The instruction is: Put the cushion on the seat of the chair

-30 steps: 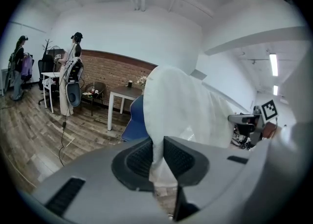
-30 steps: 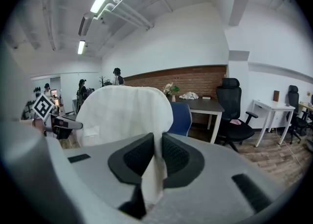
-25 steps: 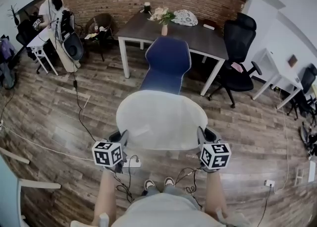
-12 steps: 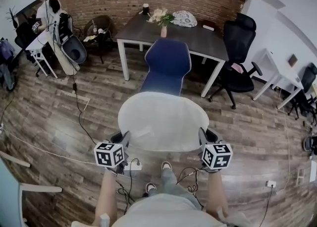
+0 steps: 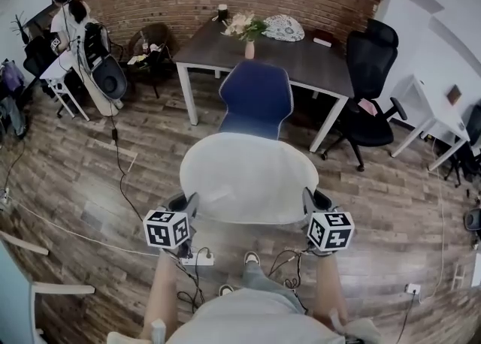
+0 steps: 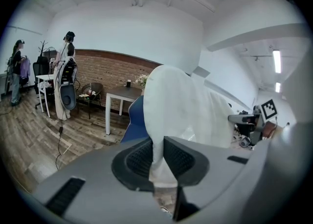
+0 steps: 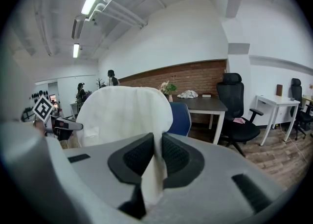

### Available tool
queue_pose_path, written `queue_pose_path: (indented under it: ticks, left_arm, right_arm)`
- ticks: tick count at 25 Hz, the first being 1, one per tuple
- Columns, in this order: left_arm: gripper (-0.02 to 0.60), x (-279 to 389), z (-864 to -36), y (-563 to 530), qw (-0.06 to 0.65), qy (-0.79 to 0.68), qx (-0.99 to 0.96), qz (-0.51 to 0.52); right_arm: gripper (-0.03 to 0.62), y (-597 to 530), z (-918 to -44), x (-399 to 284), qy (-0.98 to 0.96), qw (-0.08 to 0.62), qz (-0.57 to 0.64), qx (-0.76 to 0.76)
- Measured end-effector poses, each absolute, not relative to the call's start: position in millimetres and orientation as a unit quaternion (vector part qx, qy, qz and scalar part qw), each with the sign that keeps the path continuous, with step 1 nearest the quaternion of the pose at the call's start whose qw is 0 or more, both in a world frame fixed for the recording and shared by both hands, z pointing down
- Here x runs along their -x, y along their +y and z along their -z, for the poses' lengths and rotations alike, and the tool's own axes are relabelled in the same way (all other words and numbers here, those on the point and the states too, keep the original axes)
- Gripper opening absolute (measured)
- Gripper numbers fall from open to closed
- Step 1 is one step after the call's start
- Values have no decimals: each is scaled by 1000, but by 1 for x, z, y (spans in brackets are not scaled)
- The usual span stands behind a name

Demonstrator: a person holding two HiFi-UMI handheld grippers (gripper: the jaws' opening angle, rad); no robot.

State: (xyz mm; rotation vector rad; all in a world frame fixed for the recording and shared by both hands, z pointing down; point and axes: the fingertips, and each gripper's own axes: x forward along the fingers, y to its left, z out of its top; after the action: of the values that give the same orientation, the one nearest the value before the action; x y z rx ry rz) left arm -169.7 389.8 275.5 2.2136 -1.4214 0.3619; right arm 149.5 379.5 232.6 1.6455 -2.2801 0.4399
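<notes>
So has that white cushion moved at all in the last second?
Yes. The cushion has moved forward, toward the blue chair: the white power strip now lies farther behind its near edge.

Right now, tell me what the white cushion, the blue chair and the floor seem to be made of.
White rounded cushion: soft matte fabric, going by the folds and creases at its pinched edges.
Blue chair: smooth, even matte surface, upholstery or moulded plastic; I cannot tell which.
Brown floor: wood or wood-look planks, with grain streaks, plank seams and slight sheen.
</notes>
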Motion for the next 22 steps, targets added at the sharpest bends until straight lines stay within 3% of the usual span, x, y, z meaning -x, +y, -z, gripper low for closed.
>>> queue_pose_path:
  ticks: [22]
  left_arm:
    - [52, 110, -261, 255, 229, -566, -778, -148]
  right_arm:
    - [49, 209, -241, -213, -817, 126, -169, -537]
